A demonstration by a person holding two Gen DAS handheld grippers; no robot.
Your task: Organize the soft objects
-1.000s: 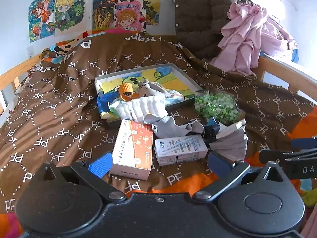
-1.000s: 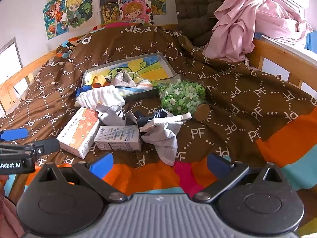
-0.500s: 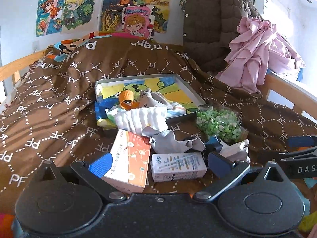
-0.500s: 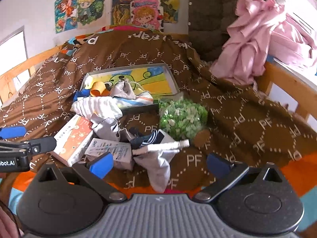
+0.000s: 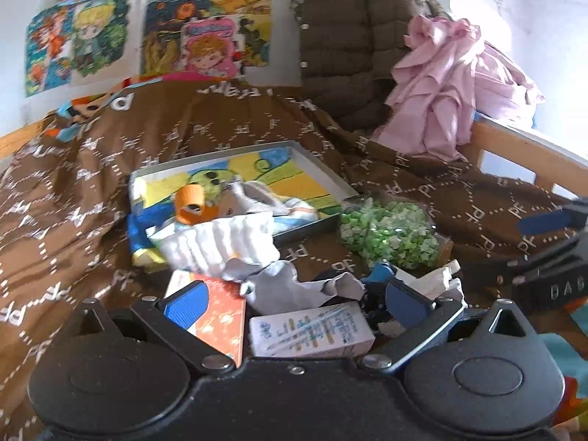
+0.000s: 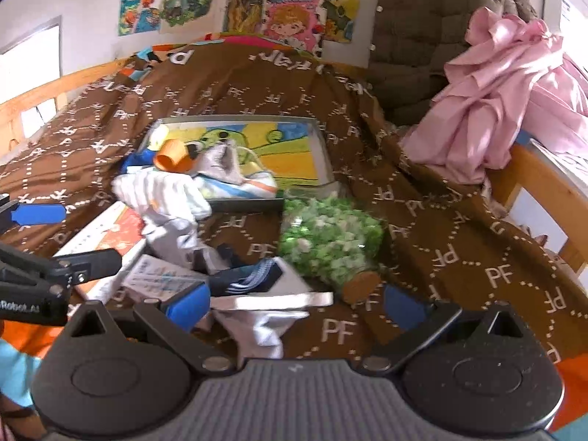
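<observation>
A pile of soft things lies on the brown bedspread: a white ribbed cloth [image 5: 224,244], a grey sock [image 5: 294,286] and a navy striped sock [image 6: 250,283]. More socks [image 6: 228,169] lie in a flat grey box with a cartoon picture [image 5: 264,172]. My left gripper [image 5: 294,303] is open, its blue pads low over an orange carton [image 5: 217,316] and a white carton [image 5: 312,330]. My right gripper [image 6: 297,307] is open, just above a white-grey sock [image 6: 264,316] and the navy sock.
A bag of green pieces [image 5: 389,235] lies right of the box; it also shows in the right wrist view [image 6: 330,239]. An orange cup [image 6: 172,156] sits in the box. A pink garment [image 5: 448,95] and brown jacket [image 5: 352,36] hang at the back right. Wooden bed rails [image 6: 533,176] border the sides.
Both grippers have moved forward and down toward the pile. The cartons and socks now sit between the fingers. Both stay open.
</observation>
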